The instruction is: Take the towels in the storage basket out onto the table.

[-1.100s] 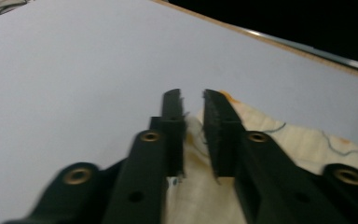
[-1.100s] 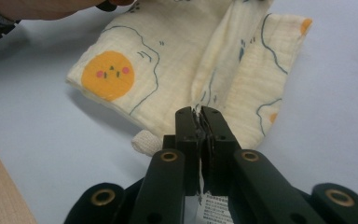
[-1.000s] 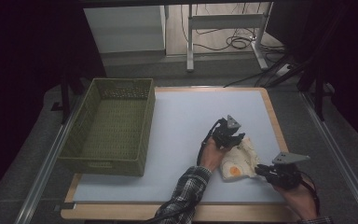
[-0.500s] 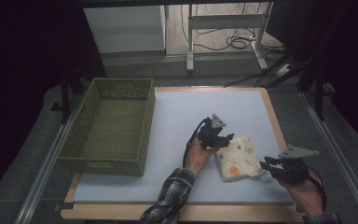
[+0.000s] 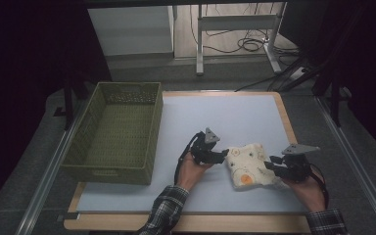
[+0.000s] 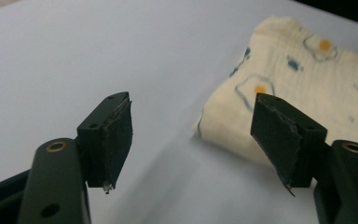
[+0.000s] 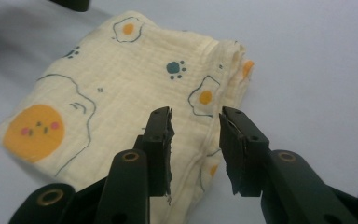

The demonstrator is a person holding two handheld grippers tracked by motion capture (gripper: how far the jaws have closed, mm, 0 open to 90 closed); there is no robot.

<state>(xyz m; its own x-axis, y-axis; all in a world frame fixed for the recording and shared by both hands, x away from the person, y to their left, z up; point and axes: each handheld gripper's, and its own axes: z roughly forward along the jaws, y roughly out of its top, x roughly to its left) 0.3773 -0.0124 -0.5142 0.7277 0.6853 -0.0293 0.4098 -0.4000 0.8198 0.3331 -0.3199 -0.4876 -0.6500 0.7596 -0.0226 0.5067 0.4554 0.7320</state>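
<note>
A folded cream cloth (image 5: 248, 164) printed with fried eggs, paw marks and an orange face lies on the pale mat near the front right. My left gripper (image 5: 223, 155) sits just off its left edge; its jaws have just been opening and now stand wide, with bare mat between them (image 6: 191, 112) and the cloth (image 6: 307, 74) off to the right. My right gripper (image 5: 270, 165) is at the cloth's right edge. Its jaws have also just been opening, and they hover a little apart (image 7: 196, 128) over the cloth's folded edge (image 7: 121, 79) without pressing on it.
A green woven basket (image 5: 106, 174) stands along the left side of the mat (image 5: 225, 115). The table's wooden border (image 5: 286, 122) runs down the right. Beyond the far edge are a metal frame and cables on the floor.
The left gripper has drawn back to the left, off the cloth, and its jaws have spread. The right gripper has shifted slightly. The cloth now lies flat on the mat.
</note>
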